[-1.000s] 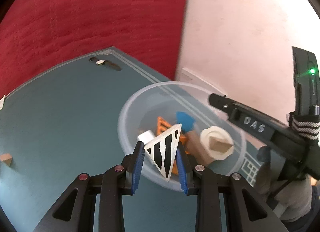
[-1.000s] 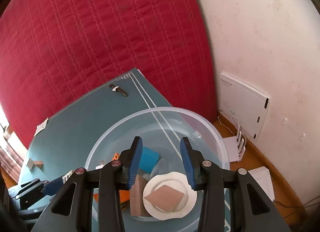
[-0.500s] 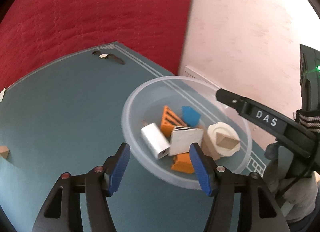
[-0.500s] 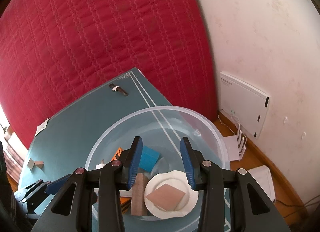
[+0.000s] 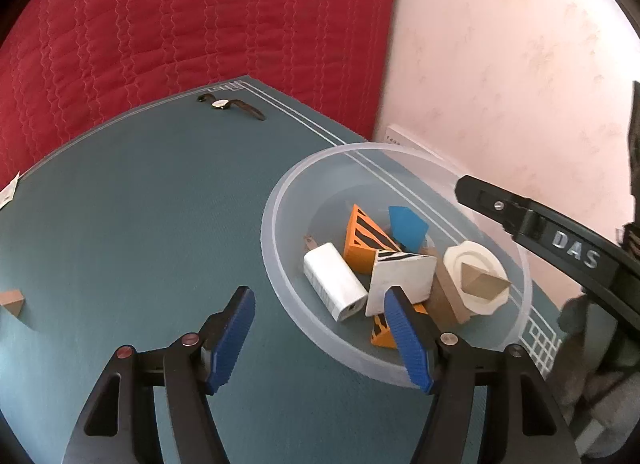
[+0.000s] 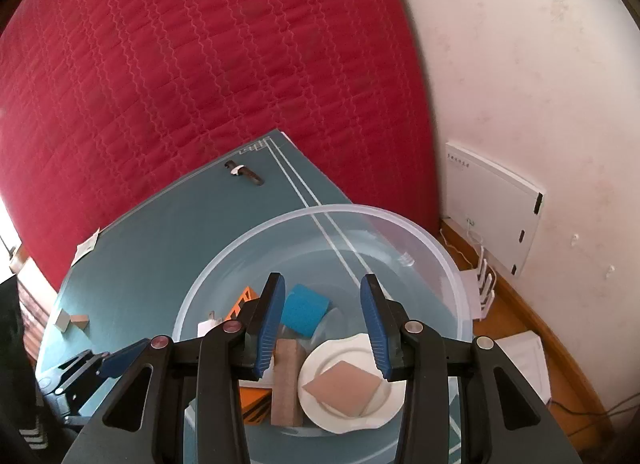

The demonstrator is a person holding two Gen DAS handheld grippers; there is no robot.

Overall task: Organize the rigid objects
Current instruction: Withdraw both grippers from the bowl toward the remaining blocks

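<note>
The left hand-held gripper (image 5: 320, 328) is open and empty, low in the frame. The right hand-held gripper (image 6: 323, 314) is open over the bowl (image 5: 280, 200), where the striped block (image 5: 400, 278) lies among other blocks on the worktop (image 5: 140, 204).

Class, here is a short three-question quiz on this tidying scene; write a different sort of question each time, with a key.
1. True or false: the left claw is open and holds nothing.
2. Where does the white rectangular charger block lie? A: on the teal mat; B: in the clear plastic bowl; C: on the floor.
3. Fill in: the brown-strapped wristwatch lies near the mat's ___ edge, outside the bowl.

Key: 1 true; 2 B; 3 far.
</note>
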